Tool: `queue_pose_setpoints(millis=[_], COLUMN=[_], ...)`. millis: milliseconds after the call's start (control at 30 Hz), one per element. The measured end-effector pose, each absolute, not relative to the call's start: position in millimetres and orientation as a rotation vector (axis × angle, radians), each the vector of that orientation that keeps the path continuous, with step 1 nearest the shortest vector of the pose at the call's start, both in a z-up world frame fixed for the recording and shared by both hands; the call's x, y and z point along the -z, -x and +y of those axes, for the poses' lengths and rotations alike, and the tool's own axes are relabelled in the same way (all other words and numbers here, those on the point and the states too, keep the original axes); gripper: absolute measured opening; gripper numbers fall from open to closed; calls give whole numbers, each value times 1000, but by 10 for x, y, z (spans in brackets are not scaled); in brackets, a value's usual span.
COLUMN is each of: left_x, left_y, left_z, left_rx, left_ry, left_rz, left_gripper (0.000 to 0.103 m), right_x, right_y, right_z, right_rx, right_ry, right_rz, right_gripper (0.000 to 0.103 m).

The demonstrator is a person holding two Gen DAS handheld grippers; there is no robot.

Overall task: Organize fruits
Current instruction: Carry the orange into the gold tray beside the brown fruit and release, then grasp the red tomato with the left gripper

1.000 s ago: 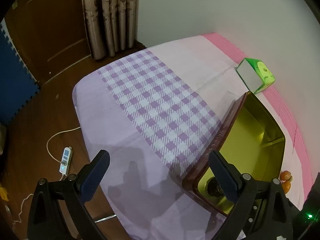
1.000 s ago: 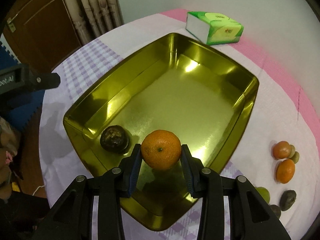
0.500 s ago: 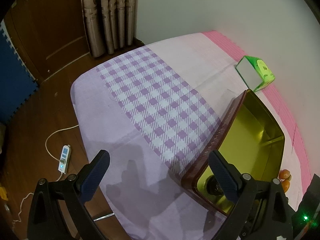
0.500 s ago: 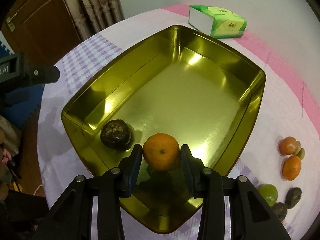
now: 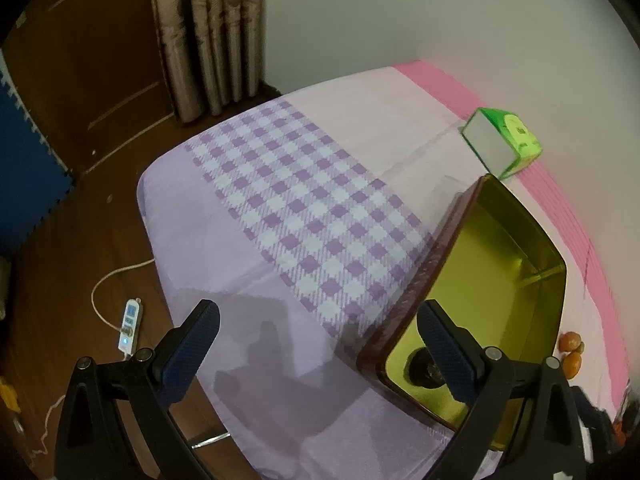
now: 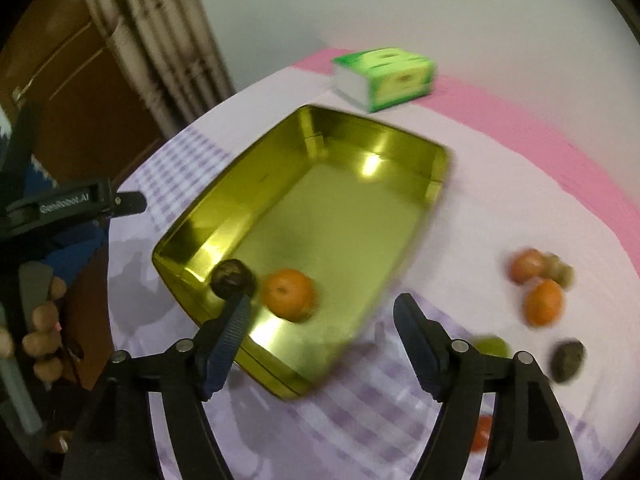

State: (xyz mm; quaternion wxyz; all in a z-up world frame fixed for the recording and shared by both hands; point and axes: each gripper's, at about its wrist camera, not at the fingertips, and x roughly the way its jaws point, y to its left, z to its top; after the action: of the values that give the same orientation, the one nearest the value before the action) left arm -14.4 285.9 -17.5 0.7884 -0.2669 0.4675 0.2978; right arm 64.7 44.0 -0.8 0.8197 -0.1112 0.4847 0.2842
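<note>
The right gripper (image 6: 322,336) had just opened its jaws, empty; the orange (image 6: 289,293) lay in the gold tin (image 6: 344,208). The left gripper (image 5: 316,344) stood open, empty.

In the tin (image 6: 224,216), the mandarin (image 6: 289,293) lies right of the dark fruit (image 6: 232,278); the tissue box (image 6: 384,78) sits behind.

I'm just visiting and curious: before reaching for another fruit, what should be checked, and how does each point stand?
1. Orange lies in the gold tin, free of the pads: ok.
2. Right hand-held gripper empty, jaws just opened: ok.
3. Dark fruit in the tin too: ok.
4. Fruits left on the cloth, such as another orange: ok, reachable-looking.
5. Left hand-held gripper open, holding nothing: ok.
6. Exact fruit count: cannot tell, picture blurred.
</note>
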Motion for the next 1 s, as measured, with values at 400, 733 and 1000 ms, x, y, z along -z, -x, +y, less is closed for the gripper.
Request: queue_pose_setpoints(millis=[400, 733, 1000], left_x=[-72, -120, 167], left_y=[-67, -150, -369], left_z=[2018, 1255, 342], left_rx=[-390, -156, 108], left_ry=[228, 93, 43], left_rz=[972, 993, 1099], left_gripper=[98, 98, 98], right_x=[292, 687, 799], right_y=[124, 500, 655], right_z=[-1733, -2305, -2385], right_rx=[-114, 24, 36], right_ry=[82, 41, 44], right_rz=[1092, 1160, 1158], right_gripper=[91, 91, 95])
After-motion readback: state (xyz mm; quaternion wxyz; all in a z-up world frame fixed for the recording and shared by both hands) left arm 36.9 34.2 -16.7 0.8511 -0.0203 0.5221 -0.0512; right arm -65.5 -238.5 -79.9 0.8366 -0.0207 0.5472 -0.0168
